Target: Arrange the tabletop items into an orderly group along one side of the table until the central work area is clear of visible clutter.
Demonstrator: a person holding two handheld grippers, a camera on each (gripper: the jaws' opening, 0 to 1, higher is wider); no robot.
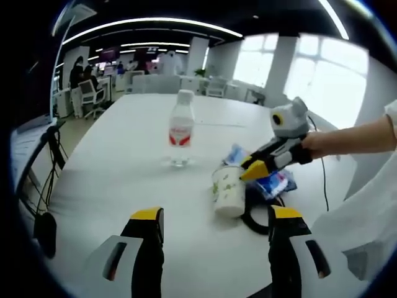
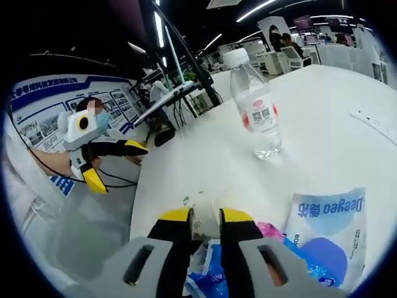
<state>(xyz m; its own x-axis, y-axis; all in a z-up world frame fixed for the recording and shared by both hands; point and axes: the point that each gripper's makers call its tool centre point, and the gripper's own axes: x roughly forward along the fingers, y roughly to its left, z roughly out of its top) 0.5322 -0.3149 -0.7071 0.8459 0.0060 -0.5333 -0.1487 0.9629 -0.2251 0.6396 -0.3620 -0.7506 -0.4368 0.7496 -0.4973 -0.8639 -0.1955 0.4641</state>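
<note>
Paper cup point(image 1: 228, 189) pinched at its rim by right tongs point(image 1: 247, 169); left tongs point(image 1: 214, 218) hover released.

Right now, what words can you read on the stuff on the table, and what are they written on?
"Deeyeo", upside down: blue and white packet.
Red label on the water bottle: print and code square too small to read.
Paper cup held by the right gripper: green marks, unreadable.
Wall poster: blurred.

Clear water bottle point(image 1: 180, 128) upright, white paper cup point(image 1: 228, 190) upright beside blue packets point(image 1: 273, 182)
</note>
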